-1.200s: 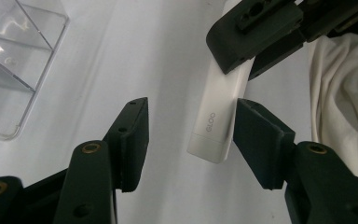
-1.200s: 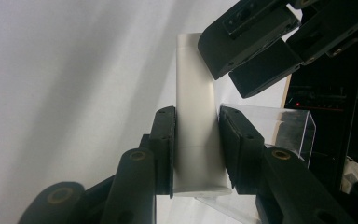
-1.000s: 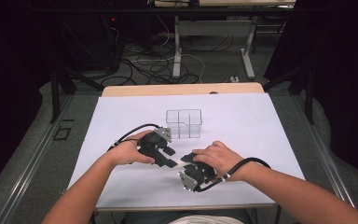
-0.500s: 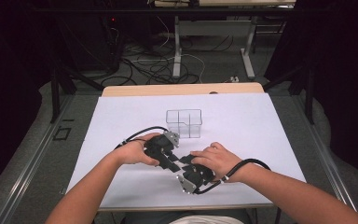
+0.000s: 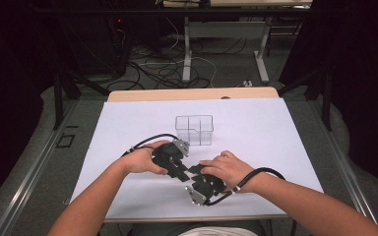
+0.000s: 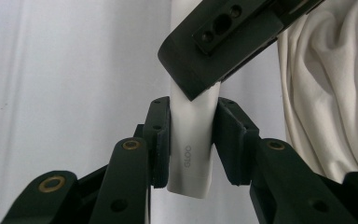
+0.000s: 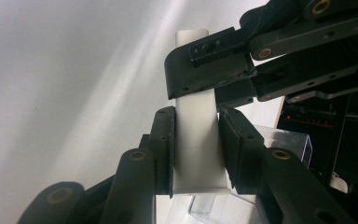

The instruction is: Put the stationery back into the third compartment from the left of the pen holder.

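- Right gripper (image 5: 195,173) is lying nearest the worktop's (image 5: 128,128) front edge, at five o'clock, its pads pinching one end of a white tube (image 7: 196,140).
- Left gripper (image 5: 183,167) is meeting it from ten o'clock; its jaws have just been closing and are now pressing on the tube's other end, marked "GLOO".
- Tube is bridging both grippers, just above the white sheet.
- Clear divided box (image 5: 194,129) is standing beyond, at twelve o'clock, near the left gripper.
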A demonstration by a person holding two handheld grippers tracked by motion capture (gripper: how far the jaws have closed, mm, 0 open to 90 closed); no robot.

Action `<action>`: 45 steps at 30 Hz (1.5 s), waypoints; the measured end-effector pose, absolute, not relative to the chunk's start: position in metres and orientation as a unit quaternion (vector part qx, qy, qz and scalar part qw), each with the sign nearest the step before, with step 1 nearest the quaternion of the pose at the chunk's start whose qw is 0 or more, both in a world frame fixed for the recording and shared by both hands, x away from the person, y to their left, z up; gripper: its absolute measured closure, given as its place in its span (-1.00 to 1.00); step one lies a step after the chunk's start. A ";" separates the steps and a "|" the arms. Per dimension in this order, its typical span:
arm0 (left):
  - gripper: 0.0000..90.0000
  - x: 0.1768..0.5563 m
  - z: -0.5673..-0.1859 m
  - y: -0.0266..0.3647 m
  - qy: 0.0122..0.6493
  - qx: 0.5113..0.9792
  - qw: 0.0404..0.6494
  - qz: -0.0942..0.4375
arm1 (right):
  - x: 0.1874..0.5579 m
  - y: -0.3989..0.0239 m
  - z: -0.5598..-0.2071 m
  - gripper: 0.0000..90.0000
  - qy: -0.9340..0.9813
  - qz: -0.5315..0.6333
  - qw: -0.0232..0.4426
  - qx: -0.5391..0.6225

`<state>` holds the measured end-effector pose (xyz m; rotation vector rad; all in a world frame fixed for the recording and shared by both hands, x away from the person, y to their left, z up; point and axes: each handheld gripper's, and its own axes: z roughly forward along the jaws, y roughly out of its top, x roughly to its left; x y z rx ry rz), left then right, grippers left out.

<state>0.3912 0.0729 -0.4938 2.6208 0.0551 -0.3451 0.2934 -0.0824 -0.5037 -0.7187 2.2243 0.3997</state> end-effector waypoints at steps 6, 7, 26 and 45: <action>0.51 0.393 -0.495 0.073 0.021 0.960 0.249 -0.128 | 0.294 -0.083 -0.505 0.48 0.874 0.152 0.371 -0.275; 0.51 0.393 -0.495 0.073 0.021 0.960 0.248 -0.130 | 0.294 -0.082 -0.505 0.48 0.871 0.157 0.373 -0.280; 0.52 0.403 -0.498 0.078 0.083 0.959 0.248 -0.109 | 0.300 -0.085 -0.500 0.26 0.879 0.168 0.366 -0.254; 0.52 0.422 -0.480 0.091 0.213 0.908 0.362 -0.011 | 0.304 -0.083 -0.490 0.02 0.879 0.231 0.365 -0.201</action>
